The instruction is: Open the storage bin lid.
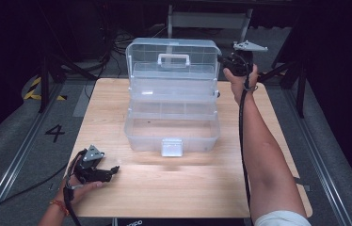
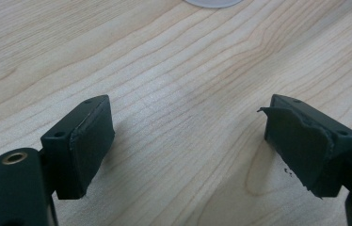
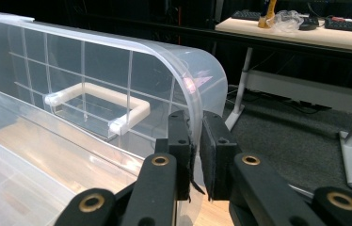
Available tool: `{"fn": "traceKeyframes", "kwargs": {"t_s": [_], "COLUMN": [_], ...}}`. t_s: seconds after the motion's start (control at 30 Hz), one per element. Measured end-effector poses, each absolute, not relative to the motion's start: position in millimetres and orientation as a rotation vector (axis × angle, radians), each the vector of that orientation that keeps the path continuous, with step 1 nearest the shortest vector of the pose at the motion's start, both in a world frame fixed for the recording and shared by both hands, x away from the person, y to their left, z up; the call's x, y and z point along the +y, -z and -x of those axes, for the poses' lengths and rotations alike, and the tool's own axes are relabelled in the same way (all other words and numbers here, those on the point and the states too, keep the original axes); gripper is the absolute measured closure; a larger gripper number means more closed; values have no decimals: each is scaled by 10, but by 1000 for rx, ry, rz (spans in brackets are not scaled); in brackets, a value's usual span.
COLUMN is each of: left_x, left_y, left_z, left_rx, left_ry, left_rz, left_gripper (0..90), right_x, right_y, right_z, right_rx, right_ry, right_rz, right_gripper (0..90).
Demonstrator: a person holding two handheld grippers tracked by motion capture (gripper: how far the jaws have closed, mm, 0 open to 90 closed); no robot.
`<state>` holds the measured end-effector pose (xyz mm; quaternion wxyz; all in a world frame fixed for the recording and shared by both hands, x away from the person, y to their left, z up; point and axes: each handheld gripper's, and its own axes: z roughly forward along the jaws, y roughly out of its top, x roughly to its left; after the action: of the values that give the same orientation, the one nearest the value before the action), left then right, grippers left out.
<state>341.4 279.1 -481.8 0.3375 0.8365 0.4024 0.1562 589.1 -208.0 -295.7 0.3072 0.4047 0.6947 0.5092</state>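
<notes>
Clear plastic, the tiered storage box (image 1: pixel 172 108) stands open at the centre of the high view, its raised lid (image 1: pixel 172 56) with a white handle (image 1: pixel 173 59) at upper centre. The right gripper (image 3: pixel 196 141) pinches the lid's curved side edge (image 3: pixel 195 117) between nearly closed jaws; the high view hides that contact behind the hand. The left gripper (image 2: pixel 188 141) hovers wide apart, holding nothing, over bare pale wooden tabletop (image 2: pixel 164 70) at lower left, well apart from the box.
</notes>
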Motion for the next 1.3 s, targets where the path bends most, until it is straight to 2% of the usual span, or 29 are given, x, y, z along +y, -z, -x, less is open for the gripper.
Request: {"fn": "traceKeyframes", "kwargs": {"t_s": [1.3], "left_x": [2790], "left_y": [4818], "left_z": [-3414], "left_rx": [1051], "left_ry": [-408], "left_rz": [-2182], "left_gripper": [166], "right_x": [-2043], "right_y": [3009], "right_z": [-6086], "right_rx": [1841], "right_ry": [-1298], "right_rz": [-1097], "right_gripper": [815]}}
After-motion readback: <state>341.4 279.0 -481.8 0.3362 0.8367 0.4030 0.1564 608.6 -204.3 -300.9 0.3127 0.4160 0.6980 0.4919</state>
